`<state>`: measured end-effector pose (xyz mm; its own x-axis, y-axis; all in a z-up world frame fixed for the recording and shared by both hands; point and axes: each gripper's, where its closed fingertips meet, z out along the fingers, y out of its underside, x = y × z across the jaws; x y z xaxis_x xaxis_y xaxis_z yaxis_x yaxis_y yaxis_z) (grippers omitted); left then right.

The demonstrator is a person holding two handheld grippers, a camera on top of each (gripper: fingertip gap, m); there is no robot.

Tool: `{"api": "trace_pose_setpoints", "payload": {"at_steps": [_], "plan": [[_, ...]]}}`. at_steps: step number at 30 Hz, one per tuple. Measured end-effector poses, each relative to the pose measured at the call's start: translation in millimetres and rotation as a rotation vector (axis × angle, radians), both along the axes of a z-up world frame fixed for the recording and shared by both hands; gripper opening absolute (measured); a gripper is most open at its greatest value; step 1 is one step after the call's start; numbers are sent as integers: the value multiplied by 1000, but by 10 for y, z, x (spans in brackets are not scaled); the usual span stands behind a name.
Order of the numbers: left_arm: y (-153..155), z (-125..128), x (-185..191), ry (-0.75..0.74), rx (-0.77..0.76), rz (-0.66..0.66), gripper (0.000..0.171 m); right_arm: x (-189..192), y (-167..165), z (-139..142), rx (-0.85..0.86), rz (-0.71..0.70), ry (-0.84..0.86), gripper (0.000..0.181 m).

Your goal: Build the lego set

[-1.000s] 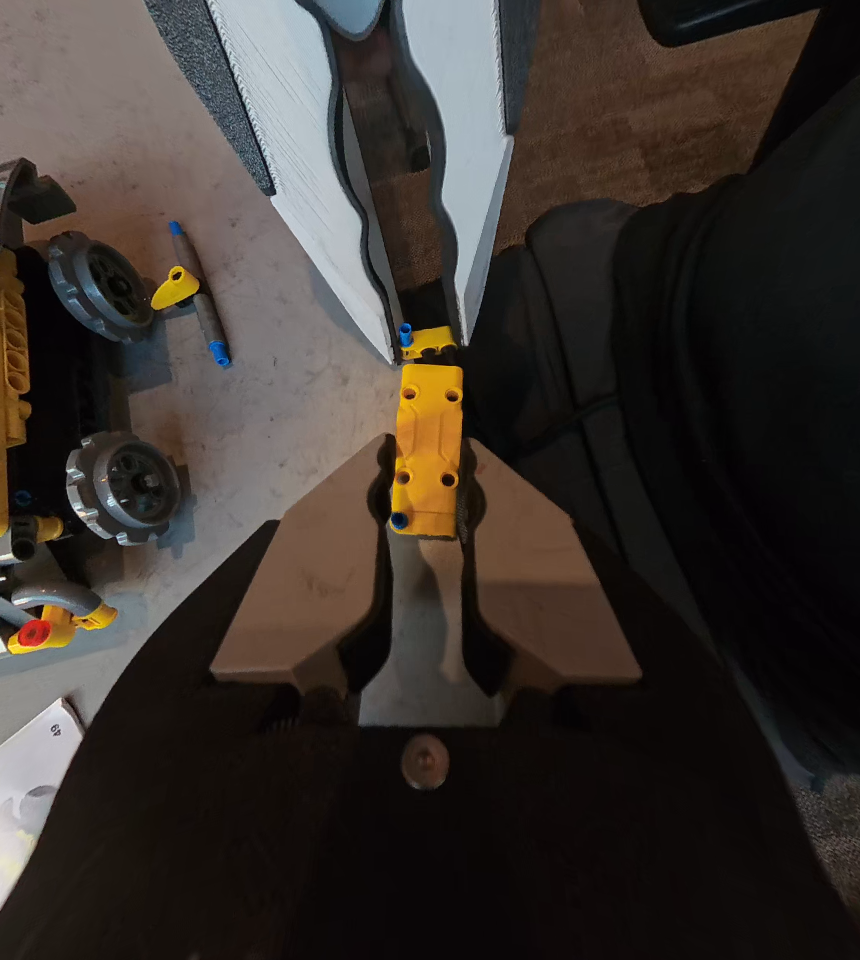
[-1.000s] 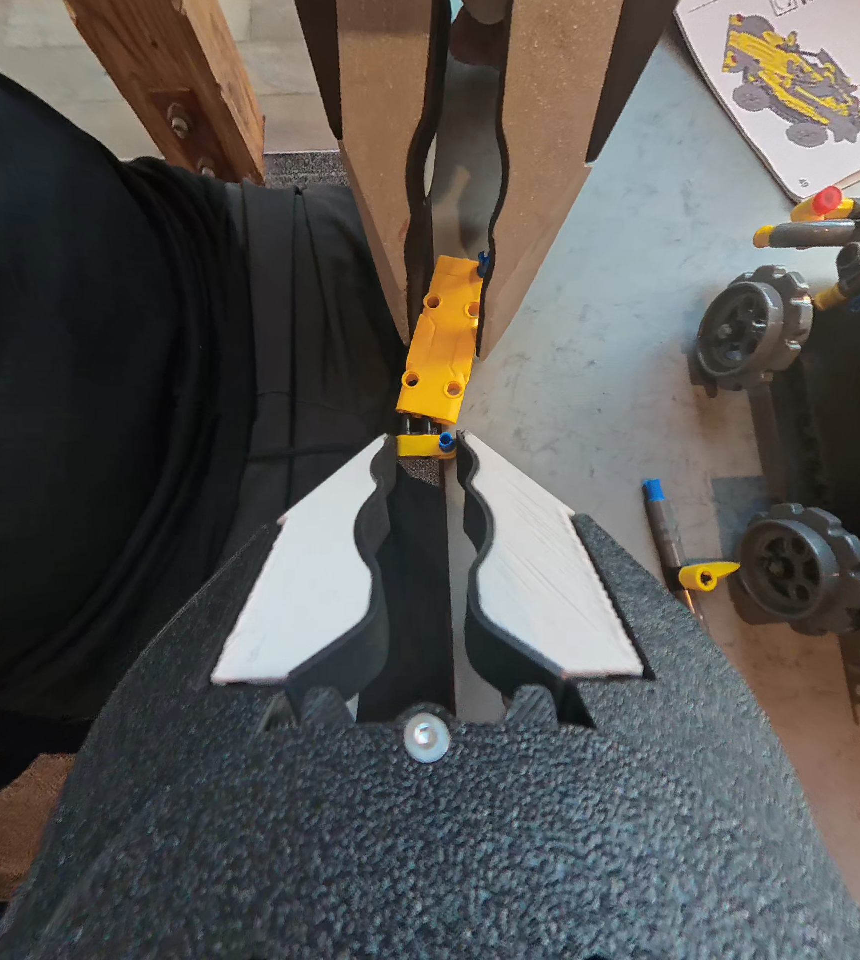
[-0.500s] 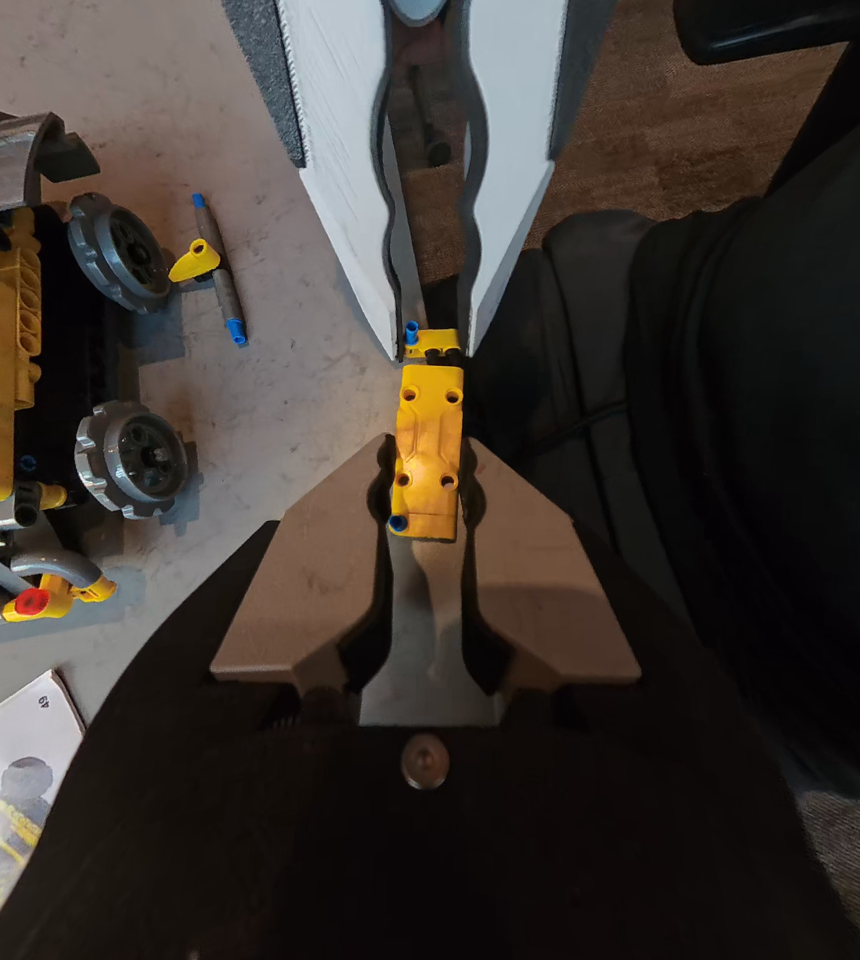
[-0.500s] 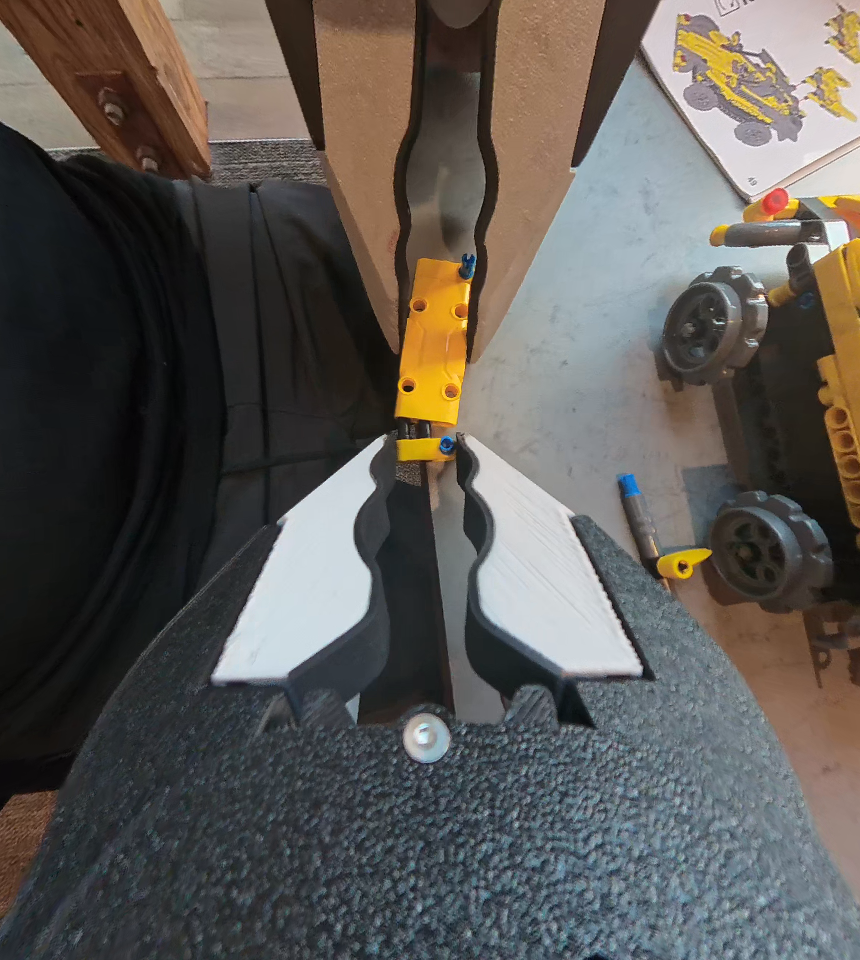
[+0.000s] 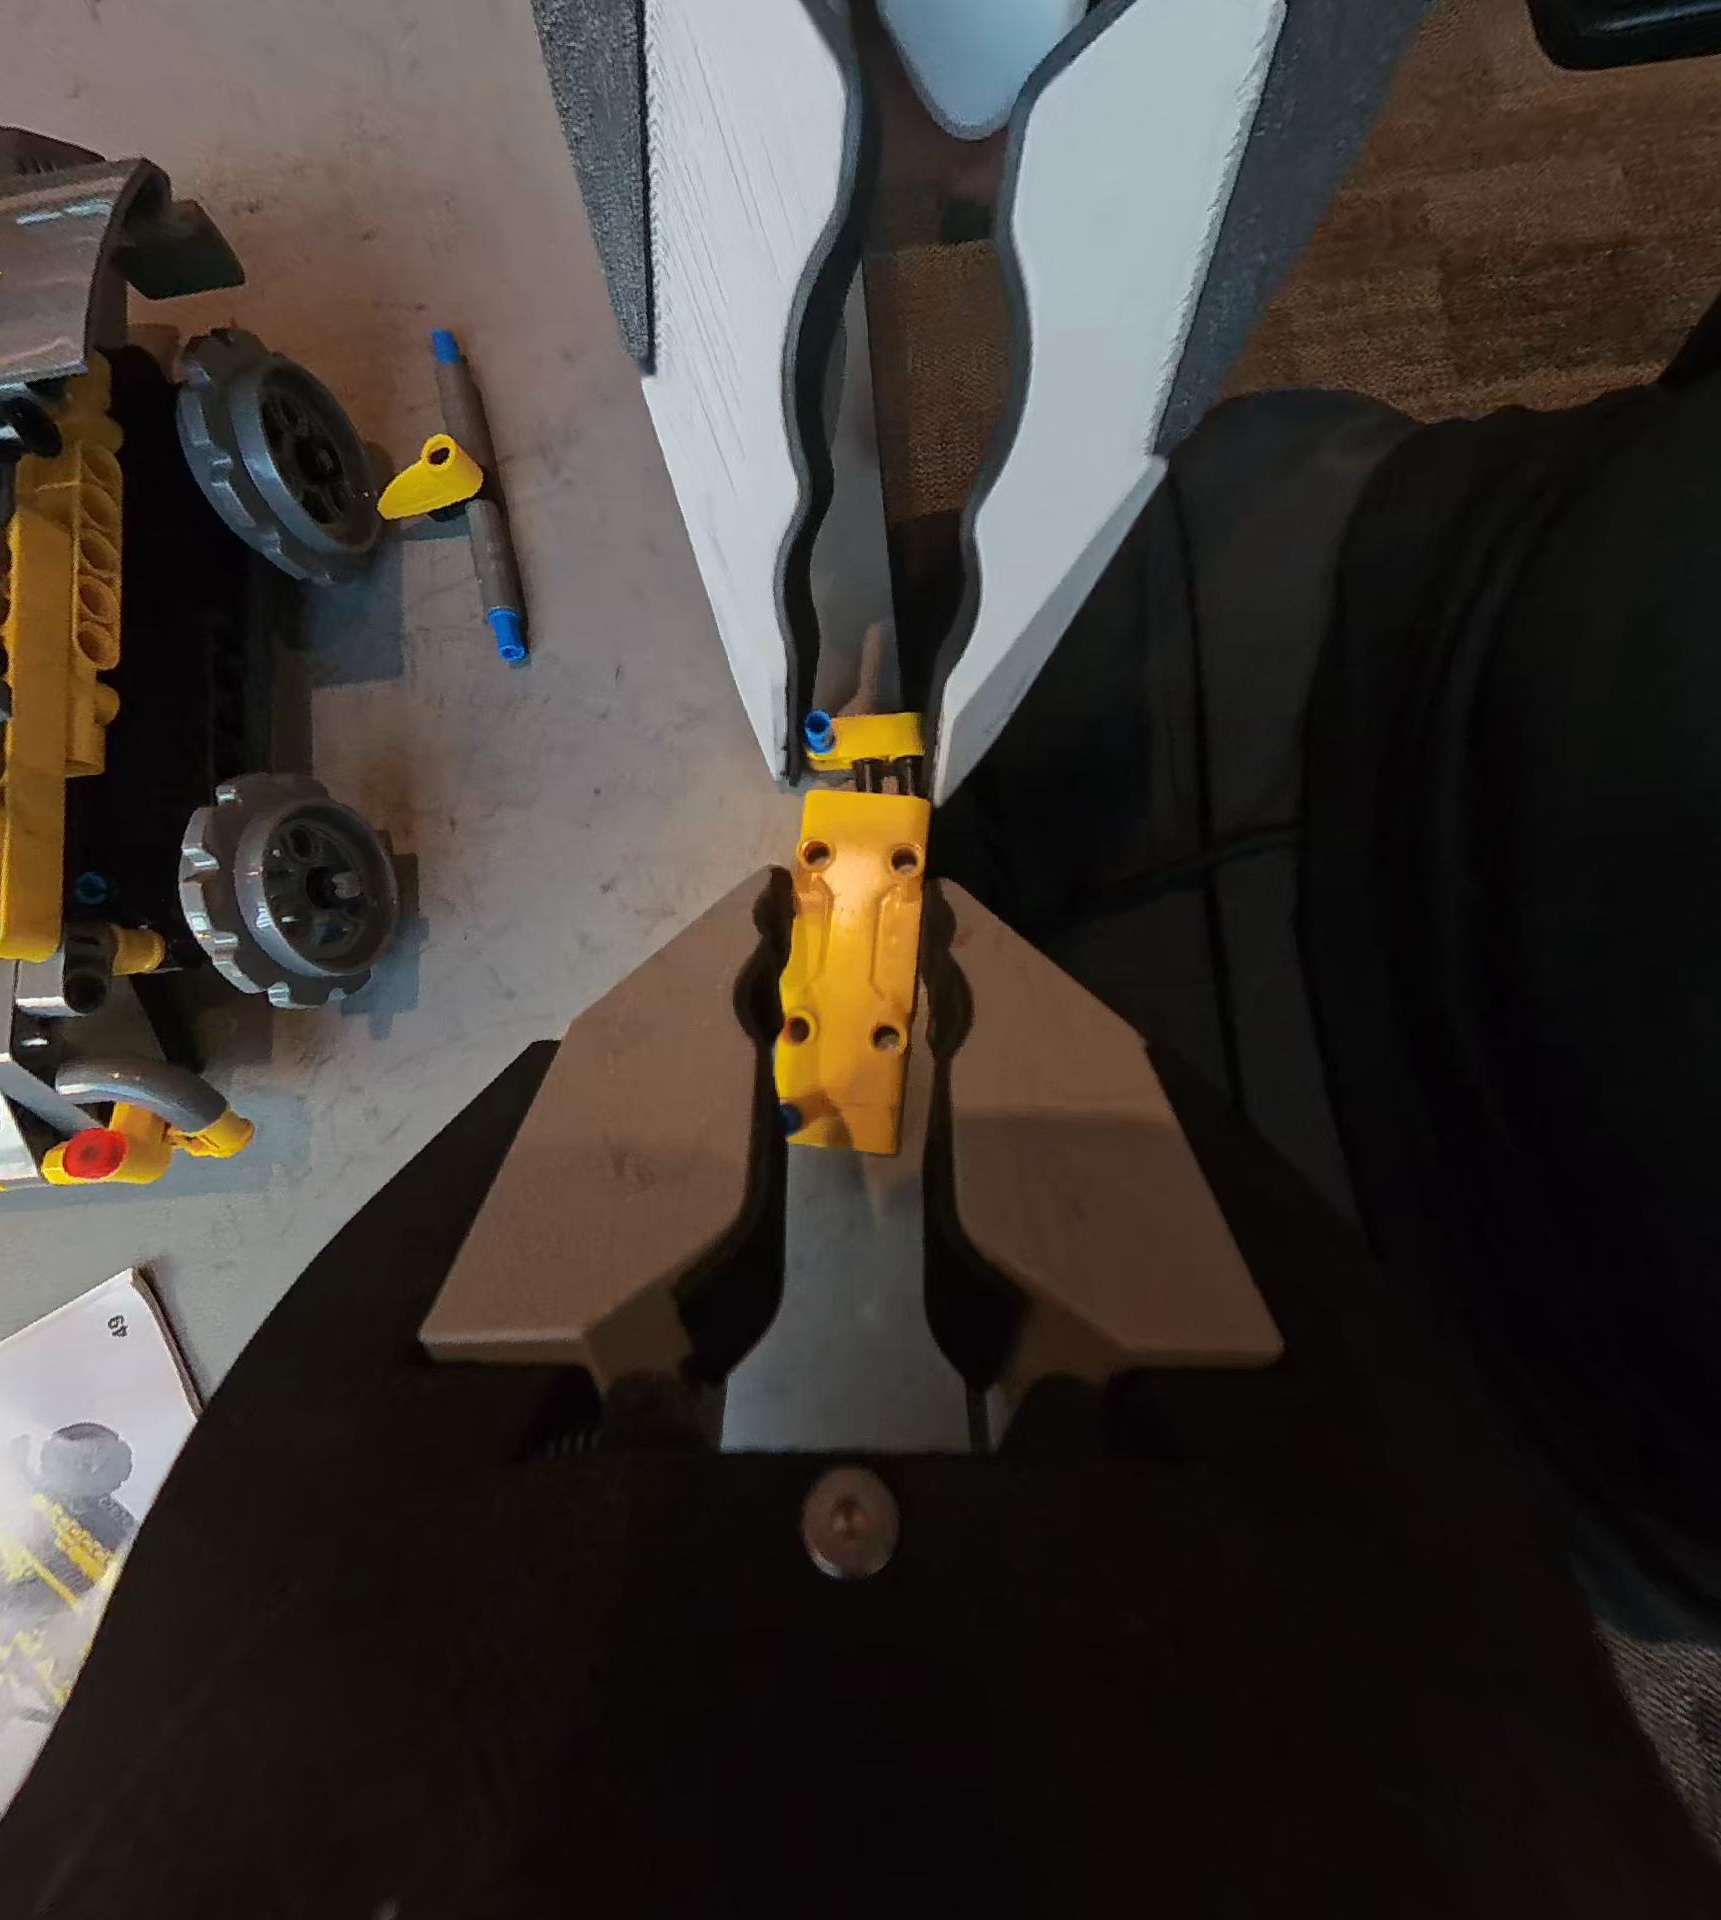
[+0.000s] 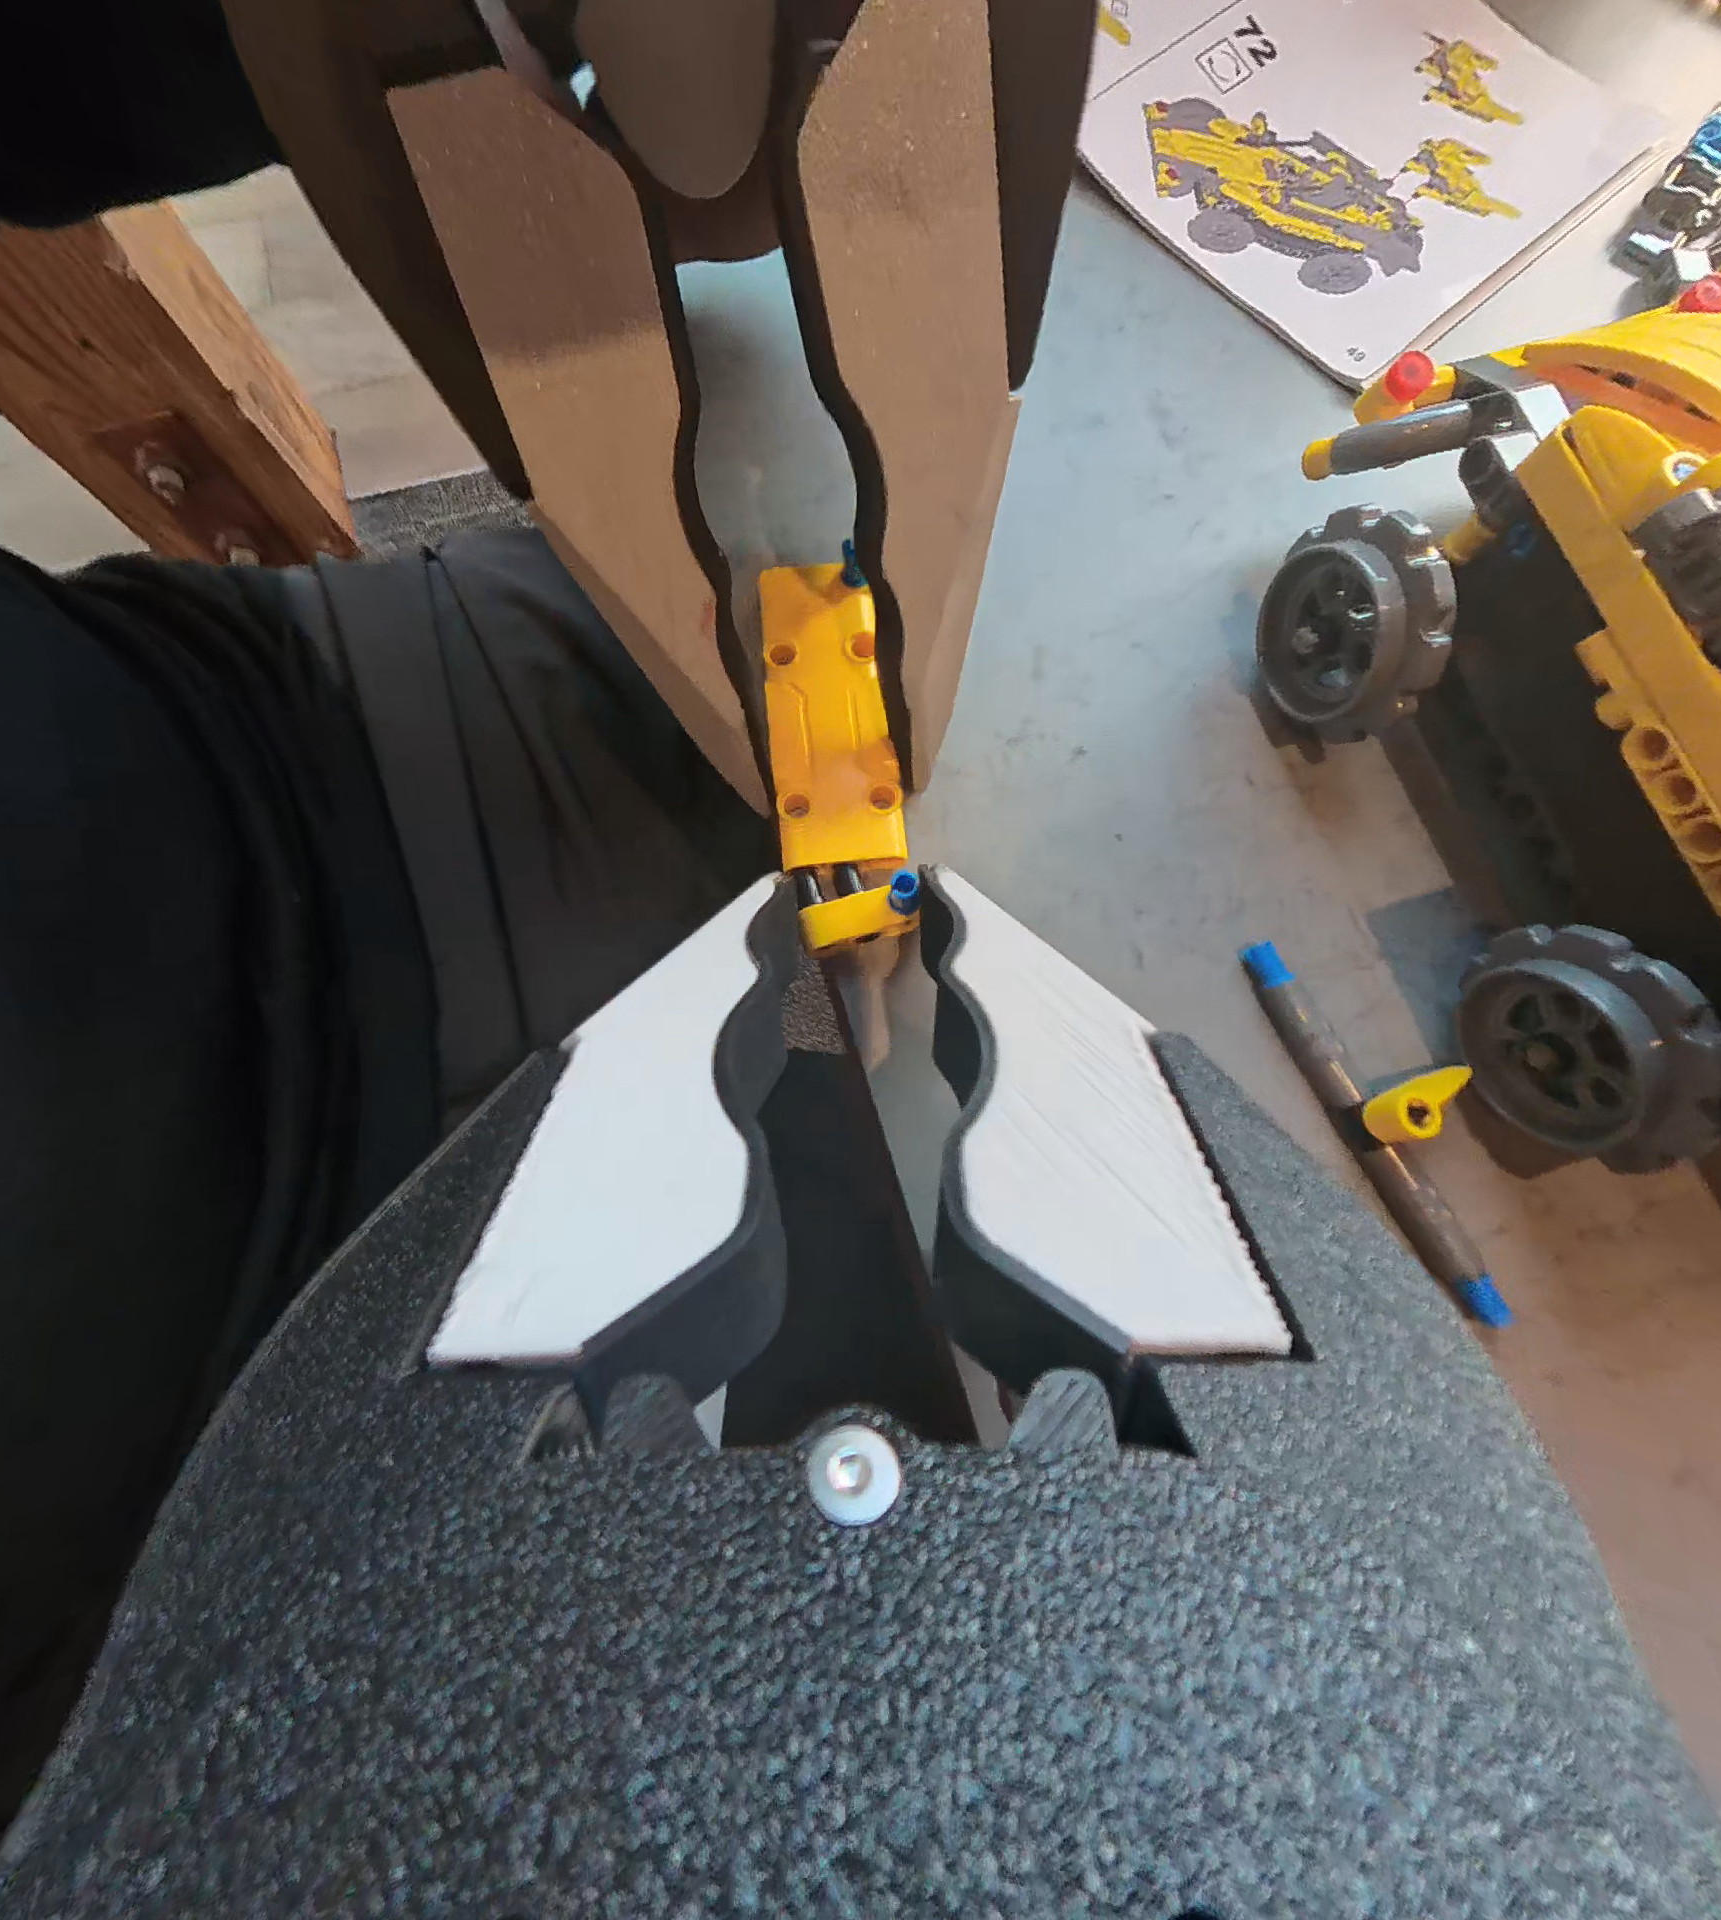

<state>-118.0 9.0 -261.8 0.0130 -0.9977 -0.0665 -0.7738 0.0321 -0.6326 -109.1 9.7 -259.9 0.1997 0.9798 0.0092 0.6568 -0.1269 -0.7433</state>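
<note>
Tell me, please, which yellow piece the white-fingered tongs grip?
The small yellow connector with the blue pin; the longer yellow panel sits in the brown-fingered tongs.

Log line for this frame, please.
left claw: shut on yellow panel | right claw: shut on small yellow connector | parts joined by black pins

Yellow panel [image 5: 851, 977], blue-tipped grey axle [image 5: 478, 494], yellow-and-black toy vehicle [image 5: 35, 665] with grey wheels.

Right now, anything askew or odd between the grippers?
Yes: the small yellow connector sits slightly skewed against the yellow panel, its two black pins exposed in the gap between them. Nothing looks broken.
</note>
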Motion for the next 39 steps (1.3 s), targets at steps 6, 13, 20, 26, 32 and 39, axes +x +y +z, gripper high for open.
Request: {"api": "trace_pose_setpoints", "payload": {"at_steps": [6, 13, 20, 26, 32, 39], "plan": [[9, 1, 15, -19, 8, 1, 22, 20, 25, 1, 23, 7, 1, 24], [14, 4, 79, -73, -24, 7, 22, 140, 51, 44, 22, 10, 7, 28], [18, 6, 89, -78, -35, 17, 22, 246, 9, 68, -4, 38, 12, 35], [20, 7, 103, -78, -41, 29, 22, 228, -22, -4, -23, 46, -3, 10], [13, 2, 100, -59, -14, 24, 22, 216, -3, -5, -30, 25, 3, 10], [18, 4, 85, -67, -28, 31, 22, 199, 12, 0, -75, -43, 32, 9]]}}
